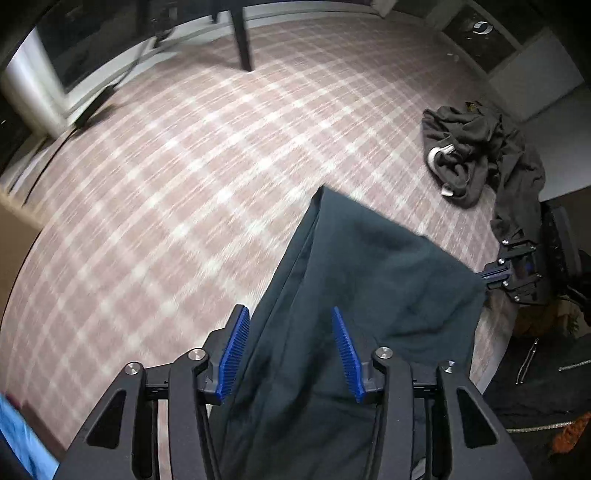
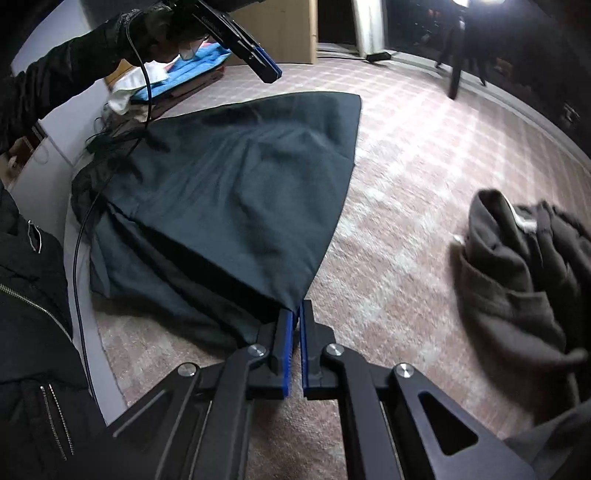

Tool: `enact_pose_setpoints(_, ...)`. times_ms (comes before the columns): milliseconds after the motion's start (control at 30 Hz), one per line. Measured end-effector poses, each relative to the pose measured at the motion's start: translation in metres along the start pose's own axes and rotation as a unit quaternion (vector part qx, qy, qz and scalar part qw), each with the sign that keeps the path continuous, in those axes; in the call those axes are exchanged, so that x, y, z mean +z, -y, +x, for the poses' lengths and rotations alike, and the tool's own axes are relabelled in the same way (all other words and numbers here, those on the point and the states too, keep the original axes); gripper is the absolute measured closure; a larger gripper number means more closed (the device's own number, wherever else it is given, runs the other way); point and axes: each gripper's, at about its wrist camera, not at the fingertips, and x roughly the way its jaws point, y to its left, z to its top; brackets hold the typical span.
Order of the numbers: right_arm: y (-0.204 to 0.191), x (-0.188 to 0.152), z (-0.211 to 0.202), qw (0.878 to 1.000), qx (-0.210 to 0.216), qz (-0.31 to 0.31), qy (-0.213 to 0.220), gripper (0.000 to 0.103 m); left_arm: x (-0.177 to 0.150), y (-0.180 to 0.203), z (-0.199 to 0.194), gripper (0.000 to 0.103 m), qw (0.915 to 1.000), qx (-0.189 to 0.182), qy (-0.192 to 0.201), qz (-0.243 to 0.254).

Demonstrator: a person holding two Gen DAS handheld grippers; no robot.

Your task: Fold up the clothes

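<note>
Right gripper (image 2: 296,310), fingers pressed together, pinches a corner of the dark green garment (image 2: 236,192) lying on the plaid carpet (image 2: 406,155), apparently pulling it flat for folding; left gripper (image 1: 291,350) hovers spread above it.

Looks like a home, prob. a bedroom: work surface is a bed w/ pink-and-white plaid bedspread (image 1: 192,177). Dark crumpled hoodie (image 1: 461,147) lies on bedspread; folded blue and white laundry (image 2: 192,62) sits just past bedspread's edge by a cardboard box (image 2: 280,33). Dark furniture leg (image 1: 242,33) stands beyond bedspread's far edge.
</note>
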Motion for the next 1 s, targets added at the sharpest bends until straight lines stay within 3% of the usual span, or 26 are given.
enact_pose_setpoints(67,0.000,0.001,0.004,1.000,-0.005,0.006,-0.008,0.100,0.010,-0.002,0.006,0.083,0.9997,-0.017,0.000,0.017)
enact_pose_setpoints(100,-0.001,0.002,0.005,1.000,-0.005,0.008,-0.009,0.100,0.013,-0.001,0.010,0.086,0.9993,-0.025,-0.003,0.029)
enact_pose_setpoints(300,-0.005,0.007,0.007,1.000,-0.015,0.015,-0.020,0.100,0.024,-0.001,0.025,0.087,0.9964,-0.054,-0.022,0.061)
enact_pose_setpoints(333,-0.007,0.007,0.006,1.000,-0.017,0.014,-0.019,0.100,0.025,0.001,0.028,0.092,0.9958,-0.061,-0.023,0.065)
enact_pose_setpoints(433,-0.007,0.005,0.005,0.999,-0.020,0.016,-0.028,0.101,0.021,0.016,0.032,0.093,0.9925,-0.085,-0.030,0.083)
enact_pose_setpoints(800,-0.010,0.006,0.005,0.998,-0.047,0.004,-0.036,0.100,0.021,-0.007,0.025,0.080,0.9938,-0.086,-0.026,0.065)
enact_pose_setpoints(933,-0.013,0.010,0.005,0.998,-0.053,-0.001,-0.030,0.100,0.019,-0.006,0.029,0.082,0.9928,-0.079,-0.031,0.084)
enact_pose_setpoints(1000,-0.014,0.013,0.007,0.998,-0.056,-0.003,-0.027,0.100,0.018,-0.006,0.031,0.091,0.9921,-0.075,-0.034,0.094)
